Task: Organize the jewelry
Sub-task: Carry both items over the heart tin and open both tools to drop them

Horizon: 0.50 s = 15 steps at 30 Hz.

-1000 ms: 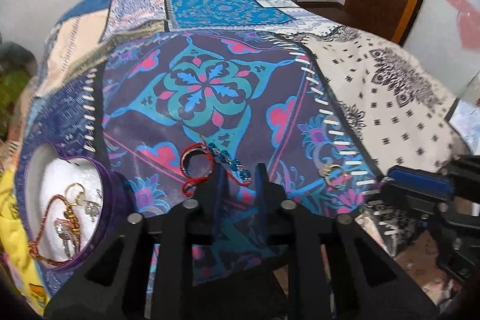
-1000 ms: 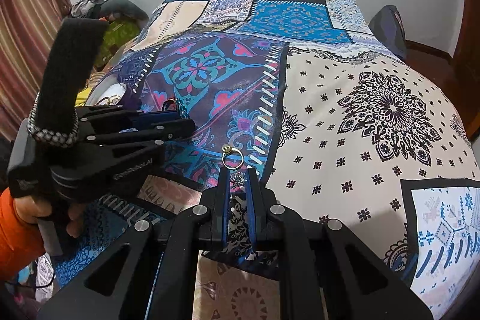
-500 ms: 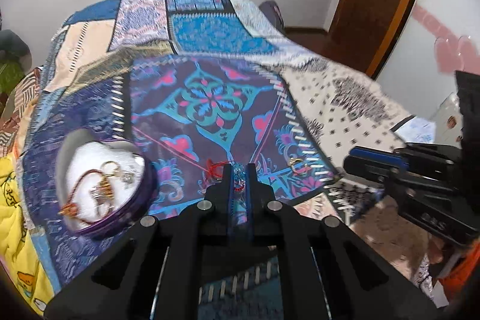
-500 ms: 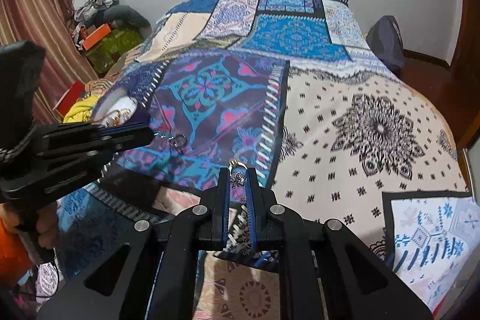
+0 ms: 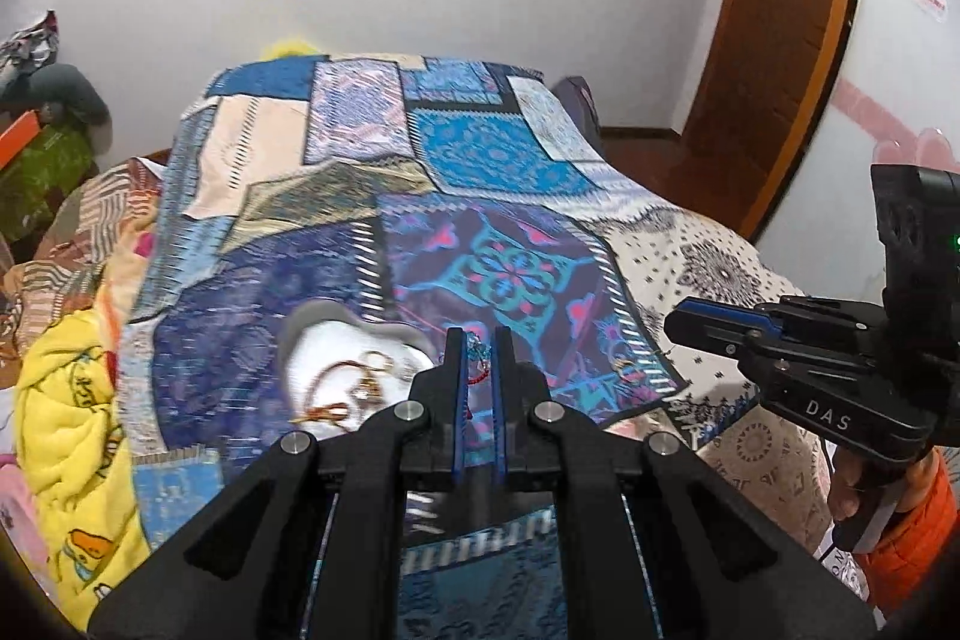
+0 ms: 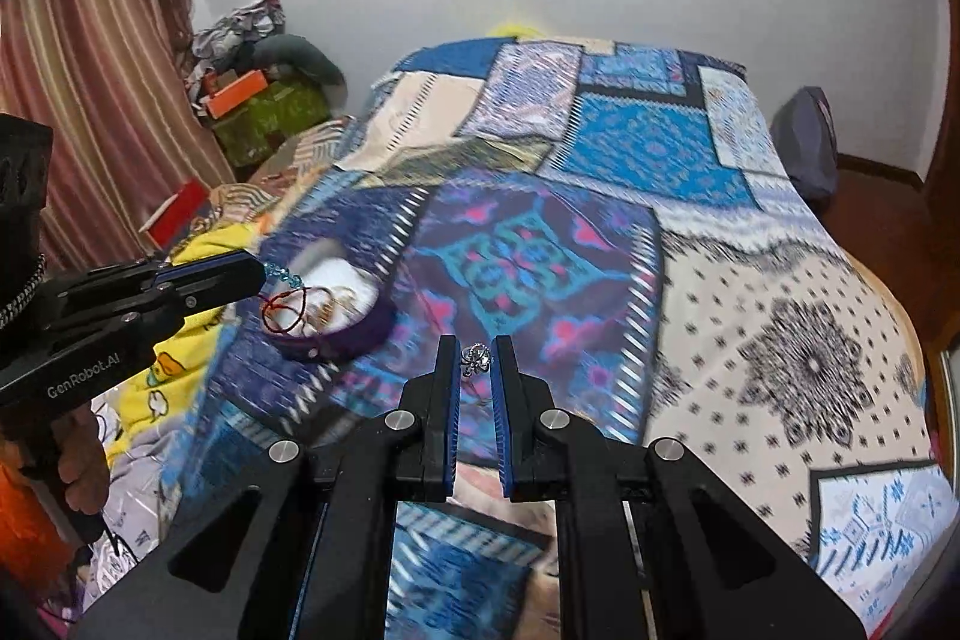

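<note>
Right wrist view, read left to right: the left gripper point(image 6: 261, 274) is pinched on a red cord bracelet with blue beads point(image 6: 282, 301), which dangles over the left part of the heart-shaped purple jewelry box point(image 6: 354, 334). The box rests on the patchwork bedspread point(image 6: 780, 340), at its left side, with a gold-coloured chain and other pieces point(image 5: 354, 388) already on its white lining. Further right and nearer, the right gripper point(image 6: 476, 359) is pinched on a small silver ring point(image 6: 476, 358) at its fingertips, clear of the bedspread.

Recommended procedure: lower the bracelet until its loop rests inside the box wall before parting the jaws; a swinging cord may snag the rim. Deliver the ring next, releasing low over bare lining.
</note>
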Motion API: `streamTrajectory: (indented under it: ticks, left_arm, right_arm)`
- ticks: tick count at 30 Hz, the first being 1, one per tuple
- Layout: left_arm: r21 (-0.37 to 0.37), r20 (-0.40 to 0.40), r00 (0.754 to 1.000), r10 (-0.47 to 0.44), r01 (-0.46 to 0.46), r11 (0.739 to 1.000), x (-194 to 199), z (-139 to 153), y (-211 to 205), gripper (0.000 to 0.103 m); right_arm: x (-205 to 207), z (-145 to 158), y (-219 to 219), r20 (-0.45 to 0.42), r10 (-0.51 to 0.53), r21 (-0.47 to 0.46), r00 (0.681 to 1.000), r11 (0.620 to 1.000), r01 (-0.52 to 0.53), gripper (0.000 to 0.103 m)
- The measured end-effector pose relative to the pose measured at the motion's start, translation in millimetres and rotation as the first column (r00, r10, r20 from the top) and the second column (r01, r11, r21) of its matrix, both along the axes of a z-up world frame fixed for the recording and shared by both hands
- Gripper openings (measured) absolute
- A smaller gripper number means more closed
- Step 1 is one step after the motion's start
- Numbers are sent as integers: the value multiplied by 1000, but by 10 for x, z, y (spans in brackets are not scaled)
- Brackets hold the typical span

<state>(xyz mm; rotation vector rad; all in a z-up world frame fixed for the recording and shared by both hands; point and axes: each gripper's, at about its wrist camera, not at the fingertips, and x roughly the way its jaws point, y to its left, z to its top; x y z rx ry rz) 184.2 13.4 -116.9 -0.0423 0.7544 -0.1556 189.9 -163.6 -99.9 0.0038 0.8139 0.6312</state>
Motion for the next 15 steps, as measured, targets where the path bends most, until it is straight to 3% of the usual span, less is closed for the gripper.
streamTrajectory:
  ticks: [15]
  left_arm:
    - [-43, 69, 994, 83, -80, 996, -61, 193, 599, 6]
  right_arm:
    - [61, 127, 782, 42, 119, 33, 992, 992, -120, 9]
